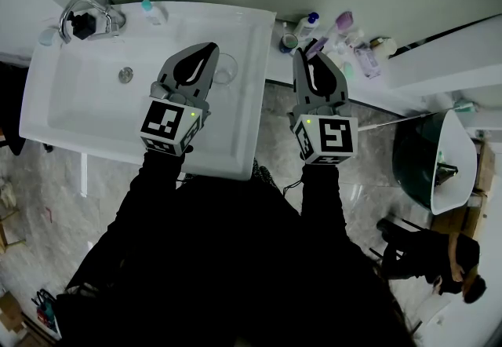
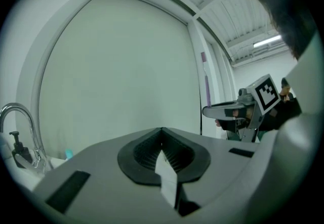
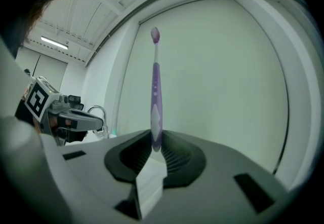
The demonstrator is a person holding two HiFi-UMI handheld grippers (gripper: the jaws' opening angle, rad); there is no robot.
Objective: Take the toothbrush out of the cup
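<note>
Left gripper (image 1: 209, 48) fingers together, right gripper (image 1: 303, 56) fingers clamped.

A white rectangular ceramic washbasin (image 1: 70, 102) fills the left, with its round metal drain (image 1: 125, 74) towards the far side. A curved chrome faucet (image 1: 88, 14) stands at its far left corner, and a small teal-capped bottle (image 1: 149, 9) is just right of it. At the far right, assorted toiletry bottles (image 1: 357, 47) crowd together above the grey marble floor (image 1: 369, 180).

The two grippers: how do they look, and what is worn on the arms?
The left gripper and the right gripper are grey, tapering shells with black ribbed insides on the jaws. Each carries a cube of black-and-white square markers with a small green light. The sleeves are black.
</note>
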